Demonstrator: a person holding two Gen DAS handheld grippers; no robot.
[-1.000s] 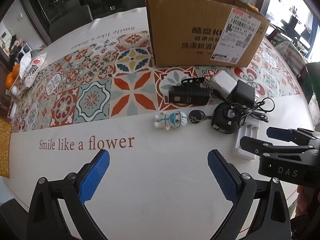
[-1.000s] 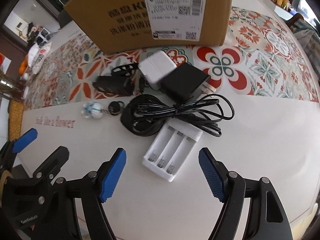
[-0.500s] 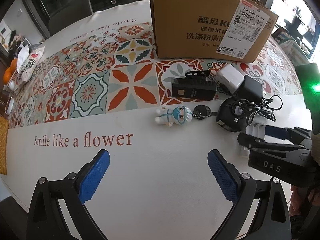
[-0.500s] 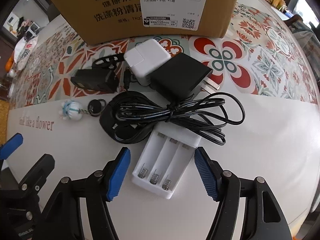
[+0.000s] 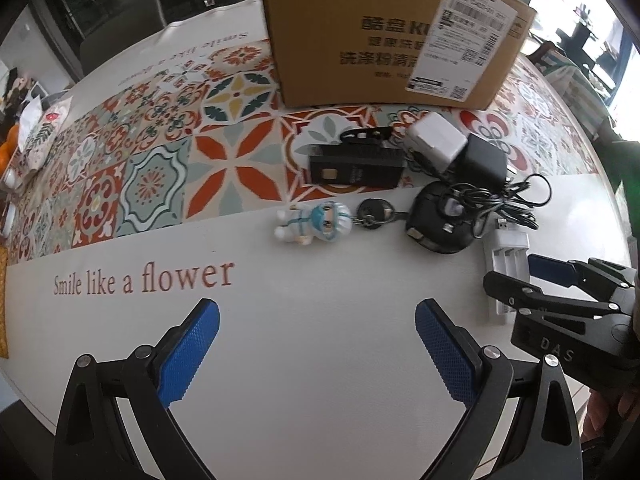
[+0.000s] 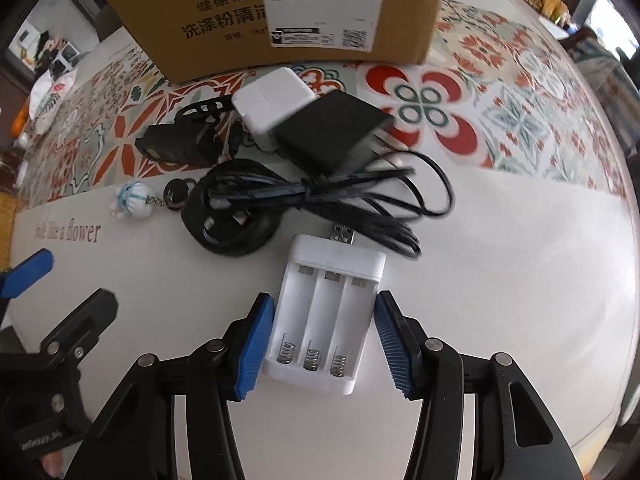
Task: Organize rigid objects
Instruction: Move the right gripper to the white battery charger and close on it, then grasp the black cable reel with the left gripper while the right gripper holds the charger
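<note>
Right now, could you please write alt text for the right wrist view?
The right gripper, fingers open, straddles a white battery charger lying flat on the white tablecloth. Beyond it lie a coiled black cable, black and white adapters, a small keychain figure and a cardboard box.
</note>
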